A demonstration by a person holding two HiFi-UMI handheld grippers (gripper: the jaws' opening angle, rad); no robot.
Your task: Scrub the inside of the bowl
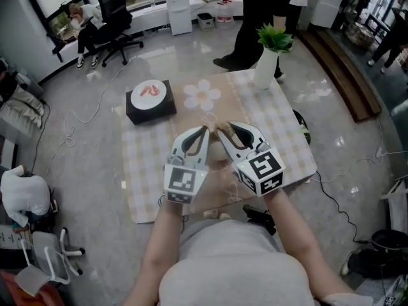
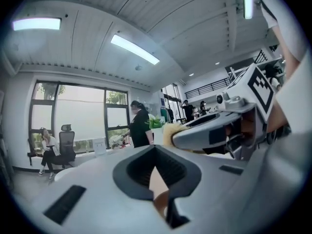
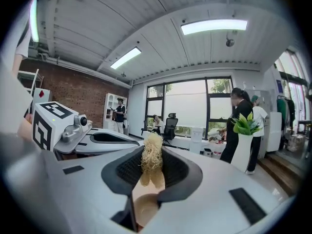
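Observation:
I hold both grippers close together over the table, tips nearly touching. My right gripper (image 1: 224, 128) (image 3: 152, 152) is shut on a scrub brush (image 3: 152, 165) with pale straw bristles that stick out past its jaws; its round wooden handle sits lower between them. My left gripper (image 1: 205, 131) (image 2: 156, 147) is shut, with a pale tan piece (image 2: 158, 184) pinched between its jaws, seemingly the bowl's rim. In the head view the tan bowl (image 1: 220, 161) shows only partly between and under the two grippers. The right gripper (image 2: 219, 126) also shows in the left gripper view.
The table has a checked cloth (image 1: 143, 164). On it stand a black box with a white plate of red food (image 1: 150, 94), a flower-shaped mat (image 1: 203, 94) and a white vase with a green plant (image 1: 268, 62). A person in black (image 1: 255, 18) stands beyond. Cables lie on the floor.

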